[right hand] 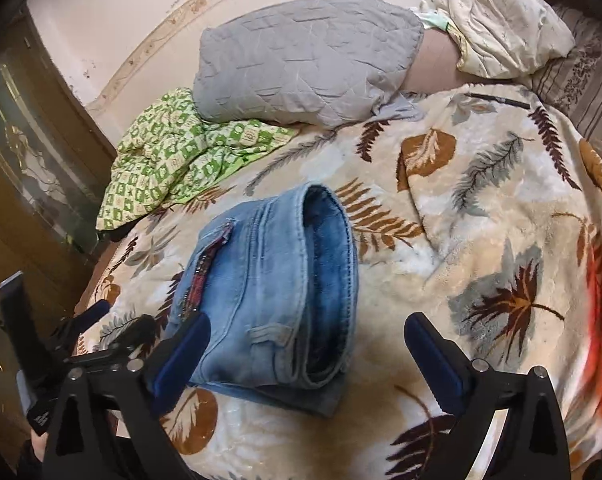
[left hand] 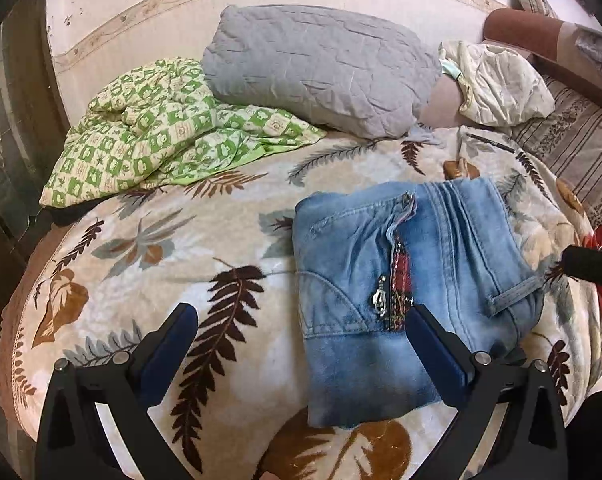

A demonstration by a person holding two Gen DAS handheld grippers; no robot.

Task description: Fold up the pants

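Light blue jeans (left hand: 401, 288) lie folded into a compact bundle on the leaf-patterned blanket (left hand: 141, 260), zipper and a belt loop facing up. My left gripper (left hand: 301, 320) is open and empty, just above the bundle's near left edge. In the right wrist view the jeans (right hand: 269, 300) show their rolled, open end. My right gripper (right hand: 307, 330) is open and empty, its left finger (right hand: 181, 356) over the bundle's near corner. The left gripper (right hand: 81, 332) shows at that view's left edge.
A grey quilted pillow (left hand: 321, 68), a green checked quilt (left hand: 161, 132) and a cream pillow (left hand: 497, 84) lie at the head of the bed. A wooden cabinet (right hand: 29, 184) stands on the left. A striped sheet (left hand: 577, 148) lies right.
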